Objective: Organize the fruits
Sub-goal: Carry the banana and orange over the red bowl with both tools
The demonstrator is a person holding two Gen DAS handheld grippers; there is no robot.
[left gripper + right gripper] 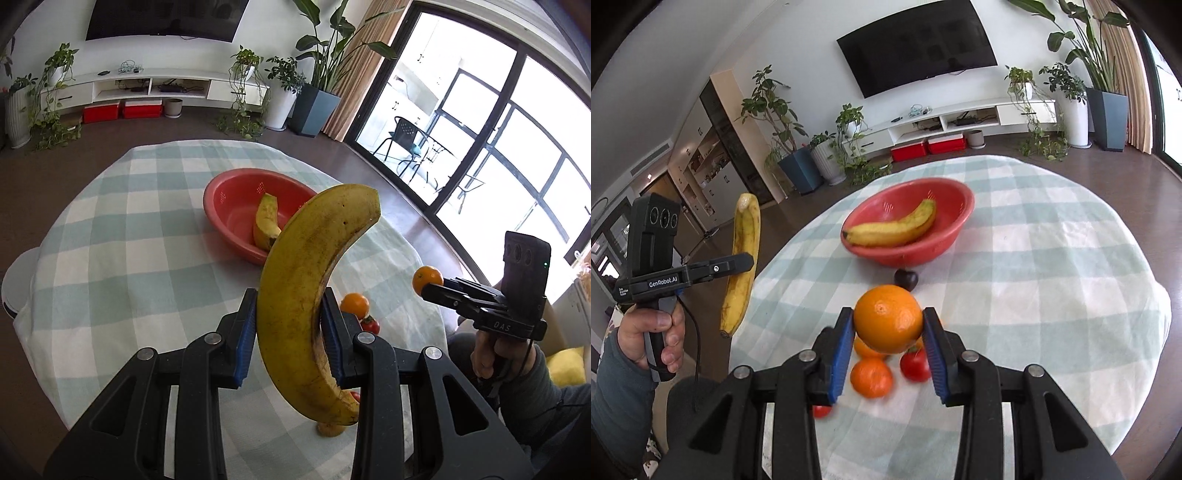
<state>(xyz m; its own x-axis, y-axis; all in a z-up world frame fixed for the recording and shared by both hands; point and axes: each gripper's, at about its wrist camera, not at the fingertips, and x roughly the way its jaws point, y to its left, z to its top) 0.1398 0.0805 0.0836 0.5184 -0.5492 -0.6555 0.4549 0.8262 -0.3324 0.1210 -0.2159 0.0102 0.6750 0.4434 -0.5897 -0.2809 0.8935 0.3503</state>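
My left gripper is shut on a spotted yellow banana, held upright above the table; the right wrist view shows that banana at the left in the left gripper. My right gripper is shut on an orange, lifted over the near fruit; in the left wrist view this orange sits at the right gripper's tips. A red bowl farther back holds another banana. The same bowl shows in the left wrist view.
On the checked tablecloth lie two more oranges, tomatoes and a dark round fruit near the bowl. An orange and a tomato lie beside my left fingers. Potted plants, a TV cabinet and glass doors surround the table.
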